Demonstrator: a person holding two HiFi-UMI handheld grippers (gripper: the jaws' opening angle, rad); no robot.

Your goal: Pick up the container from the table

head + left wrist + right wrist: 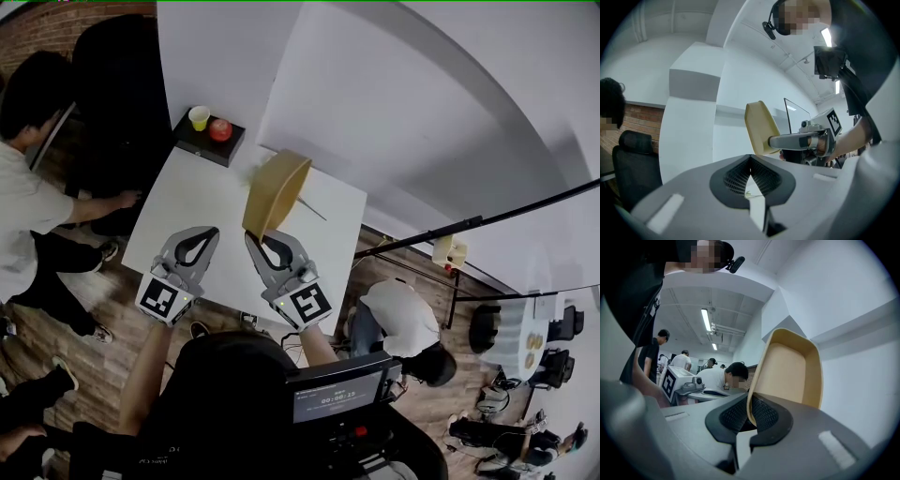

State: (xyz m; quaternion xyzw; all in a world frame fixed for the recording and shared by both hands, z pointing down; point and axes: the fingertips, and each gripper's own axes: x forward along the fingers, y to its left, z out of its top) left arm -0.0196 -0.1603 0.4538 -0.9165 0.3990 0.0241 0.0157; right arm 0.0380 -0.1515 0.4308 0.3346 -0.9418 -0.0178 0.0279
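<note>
The right gripper [751, 417] had its jaws pinched on the rim of the tan container [277, 192], holding it tipped on edge above the white table [202, 202], apparently lifted clear. The left gripper [201, 232], closed and empty, hovered over the table's near edge, seemingly not needed.

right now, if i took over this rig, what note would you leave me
Right claw: shut on the rim of the tan container, which stands on edge, tilted.
Left claw: shut, empty, beside the right one.
Table: the container appears lifted off it.
Done: the pickup.
Left: probably just hold the grip steady.
</note>
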